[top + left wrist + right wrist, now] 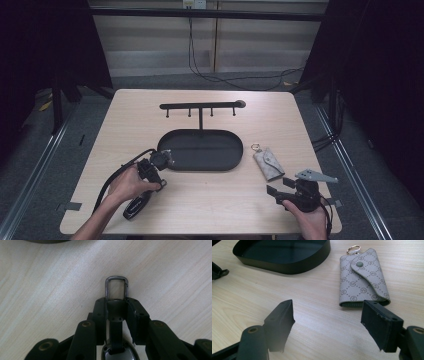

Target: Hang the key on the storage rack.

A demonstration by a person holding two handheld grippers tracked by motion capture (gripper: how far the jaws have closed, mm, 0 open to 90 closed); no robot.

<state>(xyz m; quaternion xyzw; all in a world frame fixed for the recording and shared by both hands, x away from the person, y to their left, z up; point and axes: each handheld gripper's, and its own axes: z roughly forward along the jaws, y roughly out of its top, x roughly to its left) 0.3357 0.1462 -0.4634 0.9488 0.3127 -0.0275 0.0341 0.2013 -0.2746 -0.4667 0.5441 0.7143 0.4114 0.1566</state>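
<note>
My left gripper is shut on the black strap of a key fob, whose shiny body lies between the jaws close to the camera. The strap's metal clasp ring sticks out past the fingertips, low over the wooden table. In the high view the left gripper is at the left end of the black oval tray. My right gripper stands open near the front right, nothing between its jaws. A beige patterned key pouch with a gold ring lies just beyond it.
A black hook rack on a post rises from the tray's far side. The tray's rim is to the left of the pouch. The table's front edge runs close under both hands. Cables lie on the floor behind.
</note>
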